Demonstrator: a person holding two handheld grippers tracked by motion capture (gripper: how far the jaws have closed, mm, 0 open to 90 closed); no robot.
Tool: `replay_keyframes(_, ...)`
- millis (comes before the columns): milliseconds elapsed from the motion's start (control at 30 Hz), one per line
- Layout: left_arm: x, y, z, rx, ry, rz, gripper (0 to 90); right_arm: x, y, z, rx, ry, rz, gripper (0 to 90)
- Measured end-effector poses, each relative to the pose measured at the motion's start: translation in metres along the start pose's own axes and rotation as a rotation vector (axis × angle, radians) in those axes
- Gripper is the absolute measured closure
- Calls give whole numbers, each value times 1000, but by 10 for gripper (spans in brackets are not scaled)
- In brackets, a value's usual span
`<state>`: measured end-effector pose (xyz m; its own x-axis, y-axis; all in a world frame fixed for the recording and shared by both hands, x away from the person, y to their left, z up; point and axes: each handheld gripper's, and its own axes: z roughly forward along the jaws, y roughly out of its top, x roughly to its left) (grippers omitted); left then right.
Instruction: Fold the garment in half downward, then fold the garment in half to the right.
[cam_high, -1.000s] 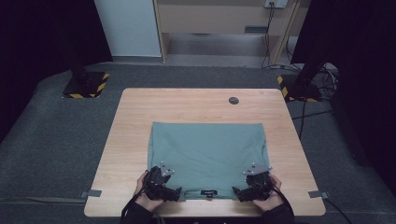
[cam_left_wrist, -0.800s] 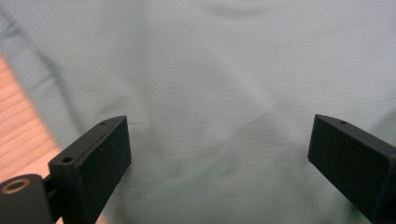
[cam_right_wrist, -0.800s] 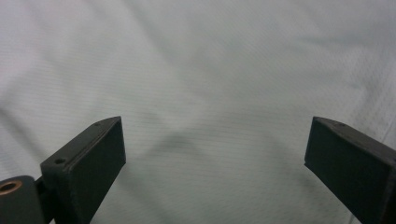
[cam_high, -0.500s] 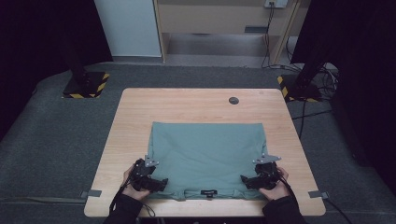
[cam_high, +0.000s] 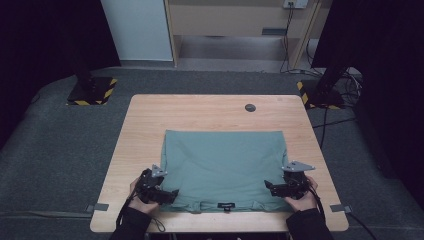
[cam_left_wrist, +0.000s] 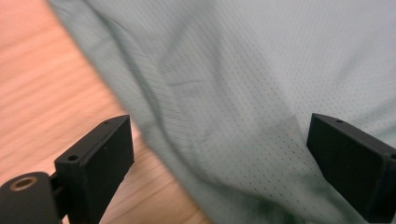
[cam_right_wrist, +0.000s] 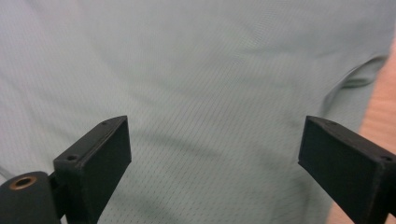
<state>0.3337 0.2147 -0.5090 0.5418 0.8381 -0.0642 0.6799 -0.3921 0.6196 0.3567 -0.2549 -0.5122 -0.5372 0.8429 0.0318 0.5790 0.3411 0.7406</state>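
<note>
shirt (cam_high: 223, 167): green, folded flat, lower centre of table (cam_high: 150, 120)
L gripper (cam_high: 172, 194): jaws wide apart, at lower-left edge, prob. to pinch it
R gripper (cam_high: 267, 186): released, lower-right edge, mirrored for even fold

You see a teal mesh garment (cam_high: 223, 167) lying folded and mostly flat on the counter (cam_high: 150, 120). It sits toward the counter's near edge, its small black label at that edge.

No lettering, number or brand can be read anywhere. The green shirt (cam_high: 225, 162) carries a small dark label (cam_high: 226, 205) at its near edge, too small to make out. The stand bases (cam_high: 92, 91) bear yellow-and-black hazard stripes, without words.
</note>
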Motion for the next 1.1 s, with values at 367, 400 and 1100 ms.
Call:
replay_keyframes(367, 28, -17, -27, -89, 35, -19, 70, -13, -2, -10, -62, -72, 34, 83)
replay_keyframes(400, 30, -18, -28, -93, 33, -19, 69, -14, -3, -12, -70, -77, 42, 86)
replay_keyframes(1100, 44, -15, -36, -122, 16, -66, 77, -22, -7, -24, -79, -129, 64, 89)
